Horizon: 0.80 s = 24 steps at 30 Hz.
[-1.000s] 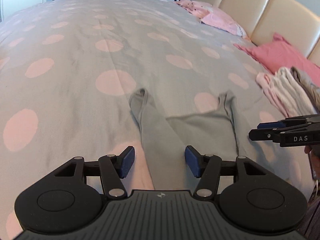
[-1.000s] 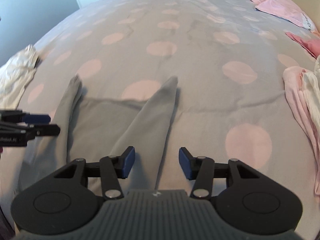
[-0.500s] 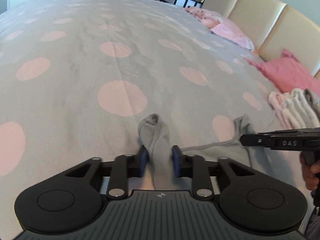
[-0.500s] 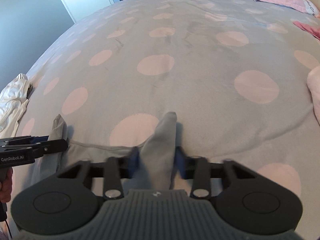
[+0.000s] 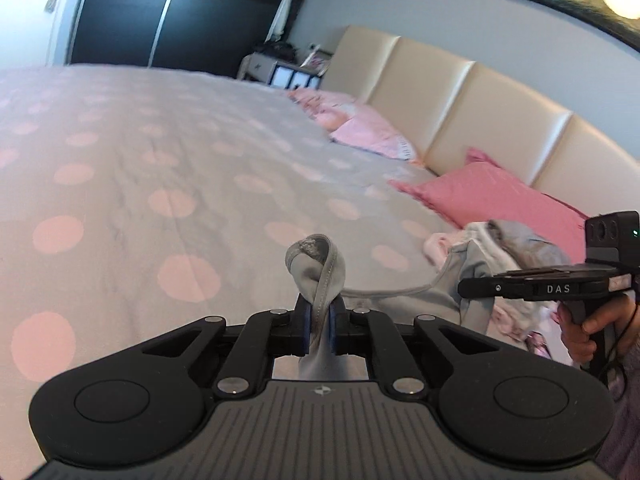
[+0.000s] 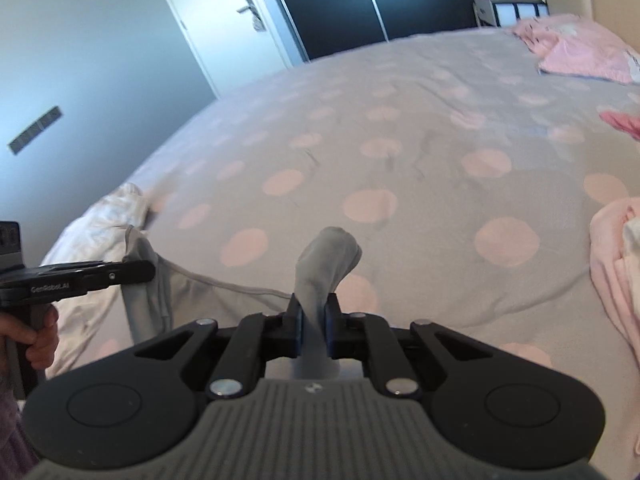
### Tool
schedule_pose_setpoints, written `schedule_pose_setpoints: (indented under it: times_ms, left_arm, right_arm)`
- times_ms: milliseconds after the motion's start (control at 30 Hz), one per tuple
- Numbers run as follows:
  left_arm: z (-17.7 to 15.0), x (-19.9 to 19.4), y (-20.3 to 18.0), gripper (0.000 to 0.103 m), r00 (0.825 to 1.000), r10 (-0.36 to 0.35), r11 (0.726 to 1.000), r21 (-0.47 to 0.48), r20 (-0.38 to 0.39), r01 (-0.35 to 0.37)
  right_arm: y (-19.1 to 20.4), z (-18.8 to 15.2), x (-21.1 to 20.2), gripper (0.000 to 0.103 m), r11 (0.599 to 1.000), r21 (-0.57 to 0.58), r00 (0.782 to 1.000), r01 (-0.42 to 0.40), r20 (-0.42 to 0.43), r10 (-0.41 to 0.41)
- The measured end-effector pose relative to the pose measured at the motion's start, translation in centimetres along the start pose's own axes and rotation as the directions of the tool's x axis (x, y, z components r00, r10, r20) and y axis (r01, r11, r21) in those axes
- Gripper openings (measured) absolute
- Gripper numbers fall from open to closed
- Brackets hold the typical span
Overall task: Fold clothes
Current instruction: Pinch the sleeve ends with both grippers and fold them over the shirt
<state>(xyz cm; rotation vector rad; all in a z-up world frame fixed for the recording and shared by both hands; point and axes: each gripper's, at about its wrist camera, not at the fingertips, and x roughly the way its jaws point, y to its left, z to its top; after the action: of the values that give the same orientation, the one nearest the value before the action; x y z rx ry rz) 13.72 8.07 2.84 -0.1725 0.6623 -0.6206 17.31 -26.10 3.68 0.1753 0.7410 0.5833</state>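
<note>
Grey soft garment (image 5: 320, 268), plain. Grey bed cover (image 5: 160, 152) with pale pink dots. Deep pink square pillow (image 5: 492, 196); cream padded headboard (image 5: 460, 108). Black tongs (image 5: 319, 326), blue pads (image 6: 299, 326). White crumpled cloth (image 6: 100, 216).

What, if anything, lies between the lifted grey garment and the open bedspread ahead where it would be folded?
Nothing visible does. Both the left gripper and right gripper are shut on the grey garment, and the spotted bedspread ahead is bare.

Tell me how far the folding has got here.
Done: a stack of folded clothes sits by the pink pillow. In hand: left gripper and right gripper each clamp a strap of the grey garment, lifted. Left: folding it.
</note>
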Motion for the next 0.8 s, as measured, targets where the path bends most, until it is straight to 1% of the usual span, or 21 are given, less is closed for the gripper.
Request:
schedule_pose_setpoints:
  times_ms: [100, 200, 267, 333, 433, 533, 600, 700, 800]
  left_arm:
    - [-0.7, -3.2, -2.1, 0.006, 0.999, -0.048, 0.996, 0.073, 0.012, 0.047]
    - [-1.9, -5.9, -4.0, 0.006, 0.996, -0.092, 0.986, 0.143, 0.001, 0.090]
    - [-3.1, -7.4, -5.0, 0.006, 0.992, -0.121, 0.977, 0.175, -0.017, 0.122]
    - [-4.2, -8.6, -5.9, 0.006, 0.990, -0.136, 0.968, 0.205, -0.048, 0.143]
    - [-5.9, -9.9, -7.1, 0.006, 0.981, -0.159, 0.952, 0.248, -0.109, 0.181]
    - [-7.4, -10.6, -8.4, 0.006, 0.967, -0.174, 0.928, 0.297, -0.187, 0.225]
    - [-8.7, -10.4, -9.1, 0.006, 0.952, -0.164, 0.907, 0.340, -0.260, 0.249]
    - [-10.7, -9.1, -10.4, 0.006, 0.925, -0.122, 0.867, 0.416, -0.360, 0.276]
    - [-12.8, -8.2, -10.7, 0.005, 0.902, -0.078, 0.837, 0.463, -0.424, 0.290]
  right_arm:
    - [1.3, -1.1, -3.6, 0.012, 0.997, -0.053, 0.998, -0.048, 0.030, 0.050]
    - [2.4, -2.6, -7.0, 0.012, 0.988, -0.120, 0.994, -0.101, 0.036, 0.106]
    - [3.3, -3.9, -8.8, 0.012, 0.977, -0.164, 0.989, -0.134, 0.034, 0.141]
    - [3.9, -5.2, -10.2, 0.012, 0.964, -0.206, 0.984, -0.166, 0.026, 0.175]
    - [4.7, -7.3, -12.0, 0.012, 0.939, -0.269, 0.976, -0.215, -0.013, 0.220]
    - [5.5, -9.2, -13.4, 0.012, 0.898, -0.360, 0.968, -0.252, -0.075, 0.242]
    - [5.8, -10.4, -13.8, 0.012, 0.874, -0.406, 0.963, -0.268, -0.117, 0.241]
    - [6.6, -12.3, -13.4, 0.012, 0.829, -0.483, 0.958, -0.281, -0.187, 0.216]
    - [7.4, -14.1, -12.4, 0.012, 0.785, -0.541, 0.948, -0.300, -0.257, 0.185]
